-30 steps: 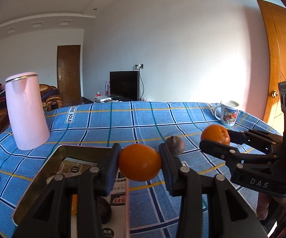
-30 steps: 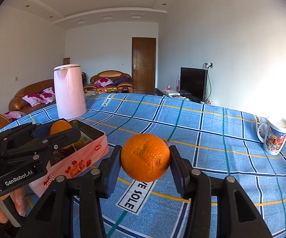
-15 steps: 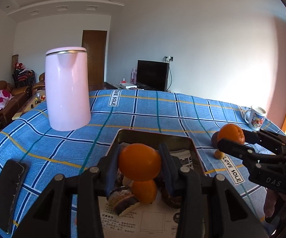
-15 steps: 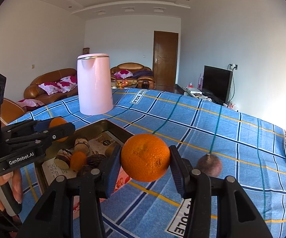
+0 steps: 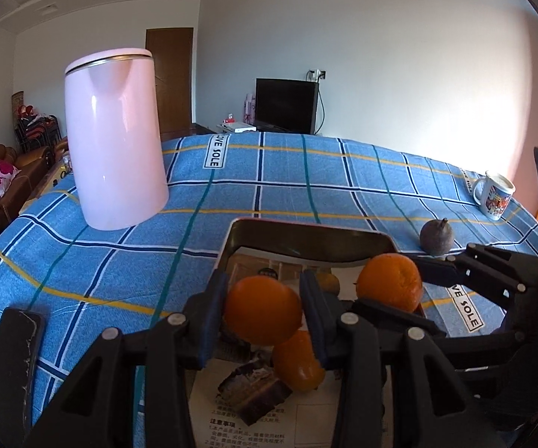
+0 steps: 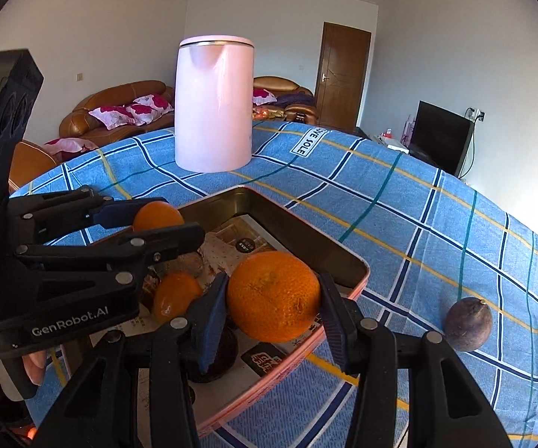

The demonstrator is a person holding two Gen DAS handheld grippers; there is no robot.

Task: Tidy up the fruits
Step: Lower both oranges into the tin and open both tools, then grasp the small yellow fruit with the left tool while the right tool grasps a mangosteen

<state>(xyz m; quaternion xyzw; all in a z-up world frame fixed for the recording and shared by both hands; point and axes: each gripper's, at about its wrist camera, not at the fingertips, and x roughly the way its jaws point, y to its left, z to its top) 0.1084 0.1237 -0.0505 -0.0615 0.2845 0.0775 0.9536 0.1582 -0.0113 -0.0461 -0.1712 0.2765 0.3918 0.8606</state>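
Each hand-held gripper, left (image 5: 264, 311) and right (image 6: 273, 296), is clamped on an orange and hangs seemingly just above the open tin (image 6: 338, 257).

Your left gripper (image 6: 157, 224): black plastic, silver screws, blue pads, "GenRobot.AI" marking; right gripper (image 5: 388, 291) same, w/ raised lettering.

The kettle (image 6: 213, 104) stands behind the tin (image 6: 340, 257); a fruit (image 6: 468, 324) lies right.
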